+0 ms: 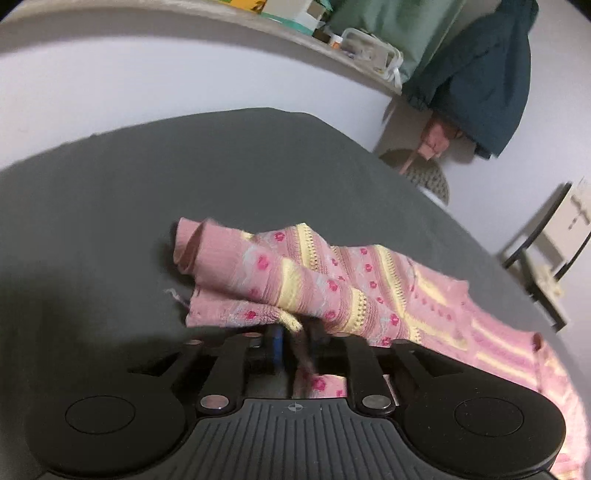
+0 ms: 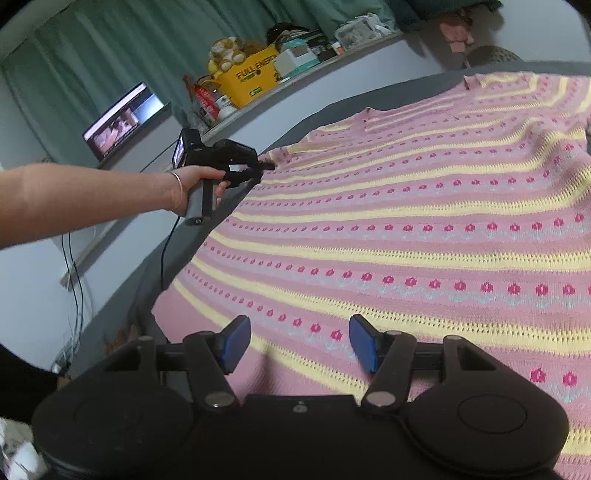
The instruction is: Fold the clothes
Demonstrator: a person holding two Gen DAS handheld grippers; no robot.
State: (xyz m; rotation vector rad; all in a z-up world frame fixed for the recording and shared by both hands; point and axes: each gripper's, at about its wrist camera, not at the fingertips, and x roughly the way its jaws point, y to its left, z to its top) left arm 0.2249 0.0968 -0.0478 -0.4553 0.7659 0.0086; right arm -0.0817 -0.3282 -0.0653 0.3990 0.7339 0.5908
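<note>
folding the sleeve of the pink sweater lying flat on the dark surface.
left hand-held gripper clamps the sleeve; right hand-held gripper hovers apart, so carry the sleeve inward smoothly.

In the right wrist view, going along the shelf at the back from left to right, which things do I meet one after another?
Laptop screen → red packets → plush toy → yellow box → small white and teal box → clear plastic container.
</note>
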